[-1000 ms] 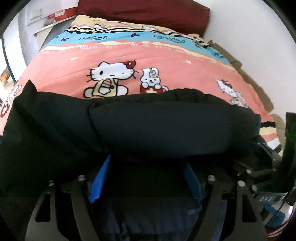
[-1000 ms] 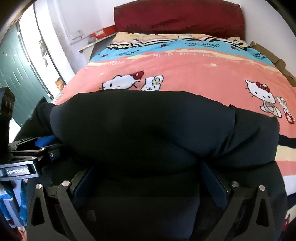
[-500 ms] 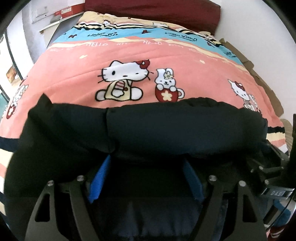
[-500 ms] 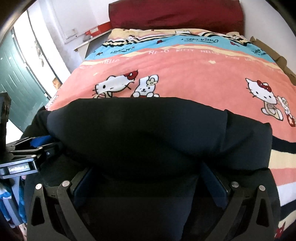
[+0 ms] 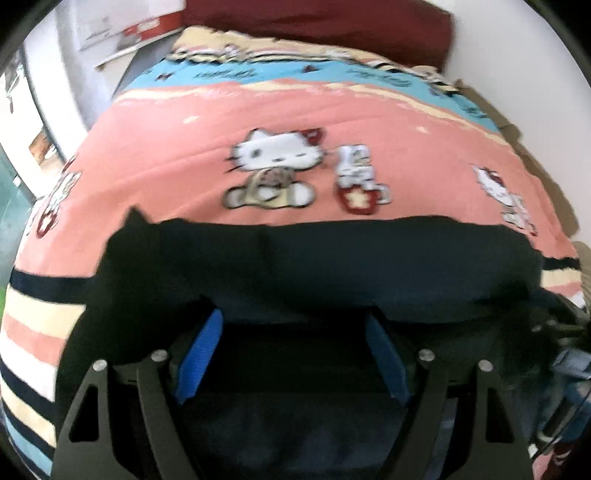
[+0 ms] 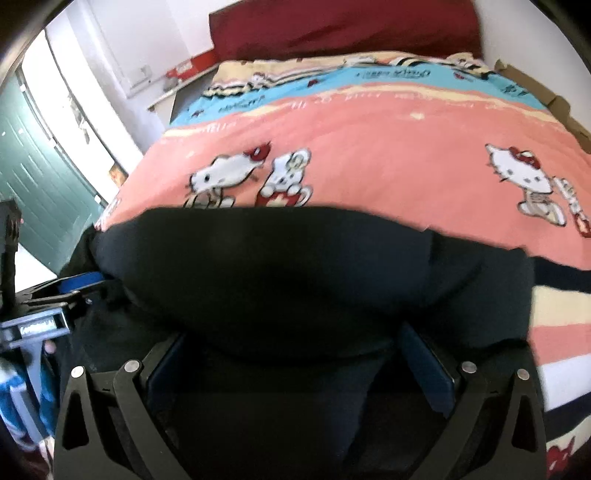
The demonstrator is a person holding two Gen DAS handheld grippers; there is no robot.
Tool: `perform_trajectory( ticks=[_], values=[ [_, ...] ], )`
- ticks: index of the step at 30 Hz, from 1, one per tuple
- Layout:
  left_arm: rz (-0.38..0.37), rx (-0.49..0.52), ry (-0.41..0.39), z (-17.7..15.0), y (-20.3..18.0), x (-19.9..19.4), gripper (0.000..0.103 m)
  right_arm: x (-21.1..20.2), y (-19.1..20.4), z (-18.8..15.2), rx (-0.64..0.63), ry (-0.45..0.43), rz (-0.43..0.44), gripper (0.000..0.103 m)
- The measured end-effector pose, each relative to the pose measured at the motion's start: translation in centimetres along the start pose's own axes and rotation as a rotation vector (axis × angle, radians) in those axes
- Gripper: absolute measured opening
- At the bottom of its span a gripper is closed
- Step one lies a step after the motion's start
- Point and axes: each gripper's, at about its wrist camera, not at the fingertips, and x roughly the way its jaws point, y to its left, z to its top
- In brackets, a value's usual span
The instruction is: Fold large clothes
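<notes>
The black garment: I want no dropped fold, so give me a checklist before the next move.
1. Black garment between left gripper fingers: ok.
2. It sits between right gripper fingers: ok.
3. Pads actually pressing cloth: cannot tell, fabric hides the tips.
4. Bedspread ahead free of other objects: ok.
5. Garment's front edge even: not ok, a corner pokes up.
6. Sharp view: not ok, blurred.

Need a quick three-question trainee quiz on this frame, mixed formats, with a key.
1. True or false: the bulky black padded garment hangs off the bed, clear of the pink cartoon-cat bedspread.
2. What fills the gap between the left gripper's blue fingers?
3. The dark red pillow lies at the bed's: A) near end B) far end C) left side

Key: 1 false; 2 the garment's black fabric; 3 B
</notes>
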Motion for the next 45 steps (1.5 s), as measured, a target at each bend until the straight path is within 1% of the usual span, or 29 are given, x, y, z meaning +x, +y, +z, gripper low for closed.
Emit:
perform_trajectory(
  ticks=[2, 3, 7, 11, 15, 17, 20, 21, 23, 24, 26, 29, 31, 32, 33, 35, 37, 39, 41, 43, 45],
  values=[
    [-0.035, -0.052, 0.006, 0.2, 1.2, 0.9, 0.078, 0.4, -1.0, 0.2, 0.031, 0.007, 0.011, 0.103],
    [-0.04, -0.067, 0.006, 0.3, 1.4, 1.3, 0.078, 0.9, -1.4, 0.3, 0.045, 0.004, 0.014, 0.103],
    [0.004, -0.058, -0.008, 0.4, 0.7, 2.9, 0.081, 3.2, -1.7, 0.5, 0.065, 0.013, 0.017, 0.103],
    [-0.007, -0.068, 0.003, 0.6, 1.0, 3.3, 0.082, 4.1, -2.3, 0.7, 0.087, 0.016, 0.034, 0.103],
    [-0.034, -0.083, 0.024, 0.6, 1.8, 1.7, 0.082, 3.0, -2.3, 0.8, 0.093, 0.039, 0.048, 0.103],
    [-0.041, -0.115, 0.029, 0.5, 2.6, 0.6, 0.081, 2.0, -2.5, 0.7, 0.095, 0.04, 0.054, 0.103],
    [-0.079, -0.177, 0.038, 0.0, 4.6, -0.7, 0.081, -0.2, -3.7, 0.3, 0.125, 0.014, 0.032, 0.103],
    [-0.071, -0.181, 0.047, -0.2, 5.0, -0.6, 0.081, -0.8, -4.2, 0.0, 0.133, 0.009, 0.038, 0.103],
    [-0.029, -0.183, 0.063, -0.5, 5.8, 0.1, 0.081, -1.0, -5.1, -0.5, 0.133, 0.023, 0.015, 0.103],
    [-0.028, -0.197, 0.076, -0.7, 6.3, 0.6, 0.082, -0.6, -5.7, -0.8, 0.14, 0.045, -0.001, 0.103],
    [-0.041, -0.239, 0.079, -0.8, 7.1, 0.6, 0.082, 0.2, -6.8, -1.5, 0.174, 0.07, 0.004, 0.103],
    [-0.015, -0.233, 0.052, -1.0, 7.5, -0.8, 0.081, 0.2, -7.7, -1.9, 0.216, 0.066, -0.032, 0.103],
    [0.003, -0.213, 0.008, -1.2, 7.7, -2.5, 0.081, -0.9, -7.5, -1.8, 0.199, 0.035, -0.071, 0.102],
    [0.015, -0.201, -0.024, -1.5, 7.7, -3.7, 0.081, -1.6, -7.2, -1.8, 0.183, 0.016, -0.088, 0.102],
    [0.02, -0.18, -0.074, -2.1, 7.5, -5.3, 0.081, -2.6, -6.8, -1.8, 0.161, -0.01, -0.102, 0.102],
    [0.024, -0.152, -0.129, -3.3, 7.0, -7.0, 0.081, -4.4, -6.1, -2.0, 0.133, -0.053, -0.103, 0.102],
    [0.017, -0.142, -0.167, -4.5, 6.6, -8.0, 0.081, -6.1, -4.9, -2.5, 0.101, -0.091, -0.073, 0.102],
    [-0.001, -0.128, -0.193, -6.3, 5.9, -8.4, 0.081, -7.0, -3.9, -3.3, 0.076, -0.107, -0.055, 0.103],
    [0.0, -0.125, -0.193, -7.6, 5.6, -7.6, 0.081, -7.2, -2.9, -4.4, 0.04, -0.109, -0.047, 0.102],
    [0.018, -0.118, -0.182, -8.7, 5.6, -6.6, 0.081, -6.4, -2.5, -5.4, 0.022, -0.095, -0.047, 0.102],
    [0.025, -0.11, -0.198, -9.7, 5.6, -6.1, 0.082, -5.3, -3.3, -6.4, 0.057, -0.064, -0.021, 0.103]
  ],
)
